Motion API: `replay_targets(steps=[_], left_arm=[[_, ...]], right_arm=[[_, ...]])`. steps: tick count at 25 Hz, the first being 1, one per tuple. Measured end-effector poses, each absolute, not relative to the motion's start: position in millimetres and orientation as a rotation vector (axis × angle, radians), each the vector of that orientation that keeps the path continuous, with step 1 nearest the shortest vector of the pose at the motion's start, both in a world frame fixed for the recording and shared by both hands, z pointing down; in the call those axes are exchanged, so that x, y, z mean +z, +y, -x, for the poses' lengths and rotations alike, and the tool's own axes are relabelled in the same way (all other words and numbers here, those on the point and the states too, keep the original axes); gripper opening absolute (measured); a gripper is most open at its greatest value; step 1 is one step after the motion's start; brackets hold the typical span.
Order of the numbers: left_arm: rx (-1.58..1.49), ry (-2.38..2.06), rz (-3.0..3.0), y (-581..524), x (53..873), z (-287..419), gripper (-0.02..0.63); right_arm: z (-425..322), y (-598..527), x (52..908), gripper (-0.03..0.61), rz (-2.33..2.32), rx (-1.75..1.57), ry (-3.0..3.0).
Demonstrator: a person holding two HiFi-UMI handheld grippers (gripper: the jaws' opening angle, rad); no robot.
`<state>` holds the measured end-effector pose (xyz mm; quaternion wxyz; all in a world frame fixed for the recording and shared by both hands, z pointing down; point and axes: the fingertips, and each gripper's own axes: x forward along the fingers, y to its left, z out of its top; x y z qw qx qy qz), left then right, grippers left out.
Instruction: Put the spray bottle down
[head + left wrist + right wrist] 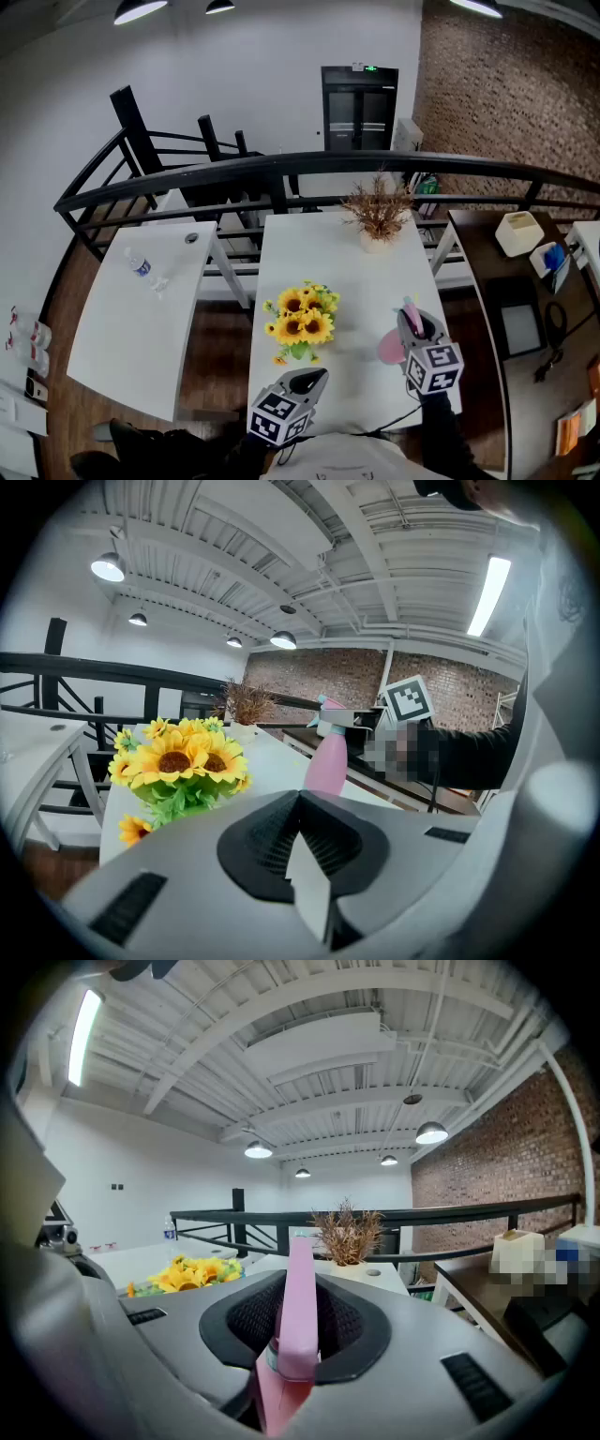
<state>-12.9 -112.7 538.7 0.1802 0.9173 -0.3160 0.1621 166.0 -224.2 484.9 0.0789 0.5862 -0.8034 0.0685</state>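
Note:
A pink spray bottle (393,346) hangs over the right front part of the white table (309,246). My right gripper (414,326) is shut on its neck, and in the right gripper view the bottle's pink head (299,1312) stands upright between the jaws. Whether its base touches the table I cannot tell. In the left gripper view the bottle (328,758) shows to the right of the sunflowers, its base hidden. My left gripper (313,378) hovers at the table's front edge, jaws together with nothing in them.
A bunch of sunflowers (300,323) stands mid-table, left of the bottle. A pot of dried twigs (377,221) sits at the far end. A second white table (127,323) with a water bottle (141,265) is on the left, a black railing (281,167) behind, a brown desk (492,272) on the right.

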Motion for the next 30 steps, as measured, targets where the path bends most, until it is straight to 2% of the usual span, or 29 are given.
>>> replay_targets(steps=[11,30], left_arm=[[0.463,-0.902,-2.574,-113.4,538.6,12.4,-0.005],[0.453,-0.974,-2.53,-112.6,542.7,21.1,-0.005]], right_arm=[[-203.9,-266.0,512.2,0.069,-1.85,0.132,-2.262],[-130.8,-297.4,533.0,0.067,-1.701,0.078,-2.378]])
